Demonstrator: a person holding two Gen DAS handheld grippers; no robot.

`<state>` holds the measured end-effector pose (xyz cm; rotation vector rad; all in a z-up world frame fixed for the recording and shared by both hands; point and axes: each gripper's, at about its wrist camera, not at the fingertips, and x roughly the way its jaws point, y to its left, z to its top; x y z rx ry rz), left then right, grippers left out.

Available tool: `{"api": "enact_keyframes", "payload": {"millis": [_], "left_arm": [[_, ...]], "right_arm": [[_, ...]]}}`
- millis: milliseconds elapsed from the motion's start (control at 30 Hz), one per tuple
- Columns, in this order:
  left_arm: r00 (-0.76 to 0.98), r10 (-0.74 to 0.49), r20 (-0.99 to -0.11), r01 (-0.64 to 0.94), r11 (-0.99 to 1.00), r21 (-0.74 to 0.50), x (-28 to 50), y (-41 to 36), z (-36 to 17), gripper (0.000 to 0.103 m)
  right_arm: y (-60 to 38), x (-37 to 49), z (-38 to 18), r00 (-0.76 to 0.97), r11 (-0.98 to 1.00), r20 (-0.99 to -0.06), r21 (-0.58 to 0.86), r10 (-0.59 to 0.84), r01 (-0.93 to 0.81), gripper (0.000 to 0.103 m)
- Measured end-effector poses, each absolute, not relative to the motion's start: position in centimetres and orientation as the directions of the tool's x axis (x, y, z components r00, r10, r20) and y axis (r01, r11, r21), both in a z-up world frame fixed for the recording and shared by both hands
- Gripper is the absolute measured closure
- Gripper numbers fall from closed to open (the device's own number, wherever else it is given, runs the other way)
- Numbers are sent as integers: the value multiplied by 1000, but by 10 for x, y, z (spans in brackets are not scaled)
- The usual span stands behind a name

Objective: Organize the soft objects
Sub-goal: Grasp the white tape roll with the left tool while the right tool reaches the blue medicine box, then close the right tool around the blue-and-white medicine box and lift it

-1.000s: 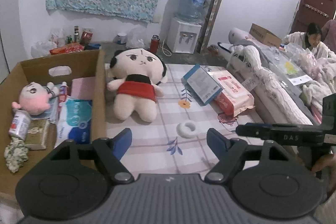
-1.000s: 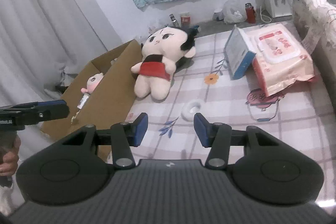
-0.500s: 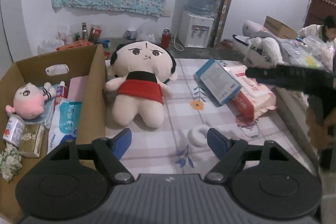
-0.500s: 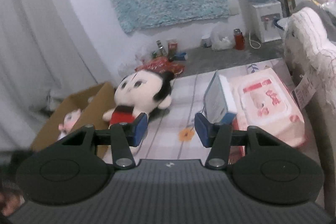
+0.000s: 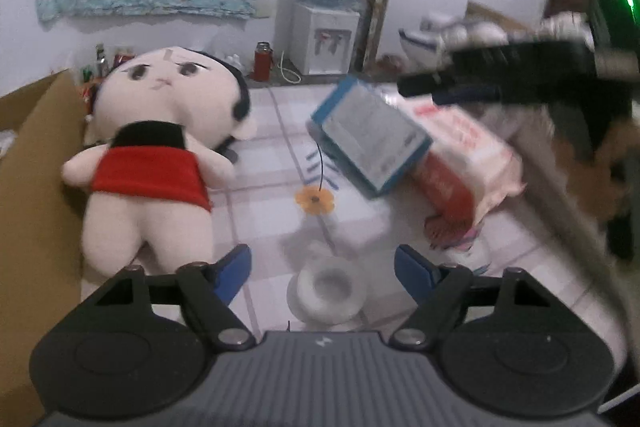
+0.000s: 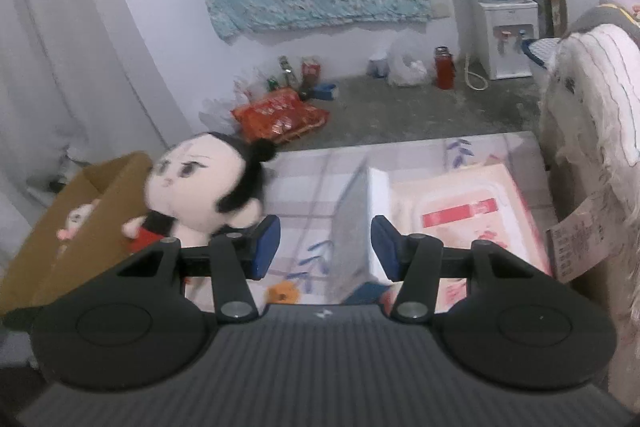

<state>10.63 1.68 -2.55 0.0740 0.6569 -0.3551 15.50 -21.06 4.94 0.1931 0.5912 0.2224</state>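
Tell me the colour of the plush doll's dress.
Red with a black top, on the plush doll; clearest in the left wrist view.

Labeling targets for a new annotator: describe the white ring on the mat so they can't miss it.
Start at the big plush doll in the red dress, lying on the checked mat beside the cardboard box. Look past its feet towards the camera: the white ring lies flat there. It is the only round, all-white item with a hole.

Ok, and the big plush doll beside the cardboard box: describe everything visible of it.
The plush doll lies on its back on the checked cloth, head toward the far wall, its left side against the cardboard box. It looks like soft cream fabric: an oversized round head with black hair, stitched eyes, a black-and-red garment, stubby arms and legs. Neither claw touches it.
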Motion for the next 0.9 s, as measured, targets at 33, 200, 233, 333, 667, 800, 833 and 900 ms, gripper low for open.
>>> {"api": "enact_keyframes", "payload": {"millis": [33, 200, 233, 333, 667, 800, 833, 900], "left_arm": [[742, -284, -608, 346, 938, -16, 107, 14, -31, 36], [716, -307, -627, 339, 938, -72, 111, 24, -48, 50], [708, -315, -632, 340, 936, -85, 111, 25, -50, 51], [711, -309, -632, 356, 933, -56, 112, 23, -55, 55], [712, -312, -629, 360, 931, -54, 119, 17, -60, 86], [758, -260, -598, 367, 928, 60, 109, 4, -65, 86], [767, -251, -591, 364, 928, 78, 107, 3, -66, 86], [769, -256, -586, 362, 930, 70, 107, 4, -66, 86]], "right_arm": [[-211, 162, 47, 802, 964, -546, 225, 242, -138, 53], [-212, 175, 34, 781, 961, -570, 240, 256, -140, 53], [-211, 174, 33, 779, 961, -572, 235, 257, -144, 53], [-207, 174, 28, 776, 964, -578, 222, 250, -145, 53], [-204, 171, 14, 774, 969, -591, 218, 228, -119, 52], [-202, 174, 13, 775, 967, -586, 217, 238, -133, 46], [-202, 174, 12, 776, 965, -581, 223, 246, -138, 42], [-200, 174, 11, 781, 967, -576, 212, 242, -143, 41]]}}
